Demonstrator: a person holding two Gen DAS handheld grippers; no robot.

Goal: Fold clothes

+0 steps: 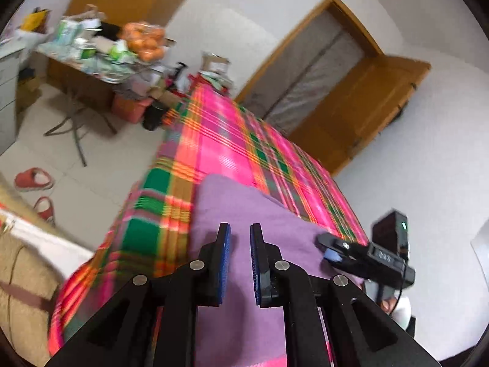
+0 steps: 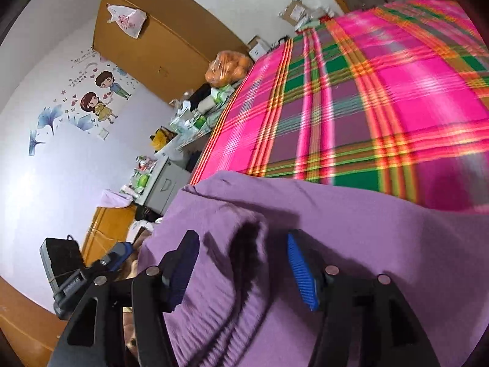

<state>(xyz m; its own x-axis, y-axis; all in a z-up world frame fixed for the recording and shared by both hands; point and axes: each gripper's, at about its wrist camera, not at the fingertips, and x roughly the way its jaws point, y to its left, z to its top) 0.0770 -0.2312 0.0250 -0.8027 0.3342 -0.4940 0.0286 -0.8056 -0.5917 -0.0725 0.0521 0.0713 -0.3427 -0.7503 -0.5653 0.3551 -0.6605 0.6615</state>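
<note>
My left tool (image 1: 240, 257) hangs with its blue-padded fingers (image 1: 225, 253) parted by a narrow gap and nothing between them, just above the soft purple knitted garment (image 1: 244, 214). My right tool (image 2: 241, 270) is spread wide, its pads either side of a raised fold of that same garment (image 2: 351, 229) without pinching it. The garment lies at the near end of the bed, on the pink, green and orange plaid bedsheet (image 1: 226, 140), with a cluttered wooden bench (image 1: 82, 73) far off to the left.
</note>
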